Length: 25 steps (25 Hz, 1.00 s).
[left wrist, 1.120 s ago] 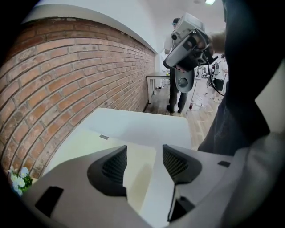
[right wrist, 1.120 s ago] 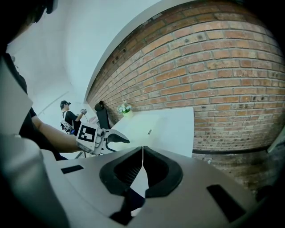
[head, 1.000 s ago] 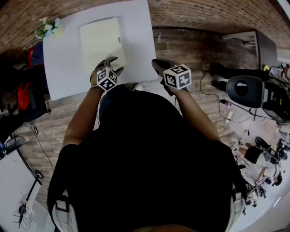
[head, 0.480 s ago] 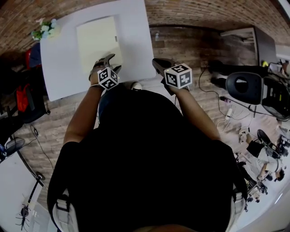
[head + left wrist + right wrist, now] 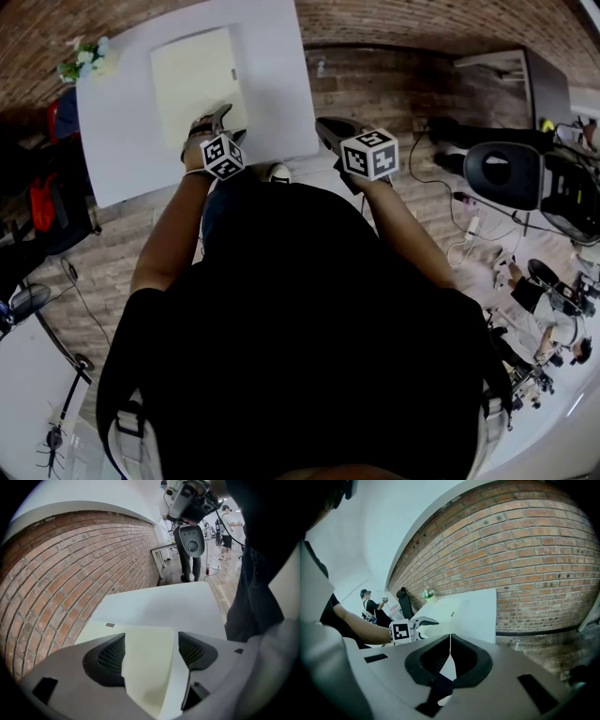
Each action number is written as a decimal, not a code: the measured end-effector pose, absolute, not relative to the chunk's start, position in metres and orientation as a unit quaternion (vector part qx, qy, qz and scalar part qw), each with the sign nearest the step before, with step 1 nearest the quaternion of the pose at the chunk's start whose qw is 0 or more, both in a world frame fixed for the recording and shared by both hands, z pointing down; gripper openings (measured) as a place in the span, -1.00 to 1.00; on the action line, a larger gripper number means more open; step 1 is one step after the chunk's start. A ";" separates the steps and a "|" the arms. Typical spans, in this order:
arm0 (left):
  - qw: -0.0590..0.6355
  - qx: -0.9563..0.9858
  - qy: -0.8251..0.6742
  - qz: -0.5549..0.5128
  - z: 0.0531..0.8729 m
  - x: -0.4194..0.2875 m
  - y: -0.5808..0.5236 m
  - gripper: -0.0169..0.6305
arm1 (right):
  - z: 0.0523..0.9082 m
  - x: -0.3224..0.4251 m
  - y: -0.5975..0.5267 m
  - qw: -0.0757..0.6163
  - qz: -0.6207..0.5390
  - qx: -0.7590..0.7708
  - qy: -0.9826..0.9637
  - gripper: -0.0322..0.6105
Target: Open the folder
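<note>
A pale yellow folder (image 5: 192,80) lies shut and flat on the white table (image 5: 277,75). My left gripper (image 5: 225,124) hangs over the folder's near right corner, and its jaws have just been opening. In the left gripper view the left gripper (image 5: 151,652) stands open, and the folder (image 5: 147,667) and its right edge show between the dark pads (image 5: 108,656), untouched. My right gripper (image 5: 325,129) hovers off the table's near right corner. In its own view the right gripper (image 5: 450,641) is shut on nothing; the left gripper (image 5: 423,622) and the folder (image 5: 440,609) show beyond it.
A small pot of flowers (image 5: 89,58) stands at the table's far left corner. A brick wall (image 5: 56,573) runs behind the table. A black office chair (image 5: 511,178) and cables lie on the floor to the right. People stand farther off (image 5: 187,536).
My left gripper has sunk closer to the folder's near right corner and its jaws stand wider. The right gripper has kept its place.
</note>
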<state>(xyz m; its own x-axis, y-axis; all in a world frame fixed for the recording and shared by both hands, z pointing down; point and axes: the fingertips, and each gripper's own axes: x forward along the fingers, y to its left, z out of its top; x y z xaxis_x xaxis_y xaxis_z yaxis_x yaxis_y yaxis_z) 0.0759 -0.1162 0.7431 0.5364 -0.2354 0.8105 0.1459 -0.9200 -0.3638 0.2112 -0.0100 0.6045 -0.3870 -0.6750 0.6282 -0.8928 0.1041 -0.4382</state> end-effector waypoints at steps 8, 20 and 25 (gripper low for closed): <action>0.209 -0.835 0.034 -0.509 0.756 0.072 -0.126 0.14 | 0.606 0.215 -0.003 0.138 0.406 0.539 -0.725 -0.82; 0.203 -0.840 0.039 -0.501 0.751 0.074 -0.122 -0.03 | 0.609 0.214 0.001 0.137 0.408 0.534 -0.727 -0.82; 0.197 -0.843 0.041 -0.498 0.748 0.075 -0.119 -0.16 | 0.607 0.215 0.002 0.135 0.408 0.535 -0.728 -0.82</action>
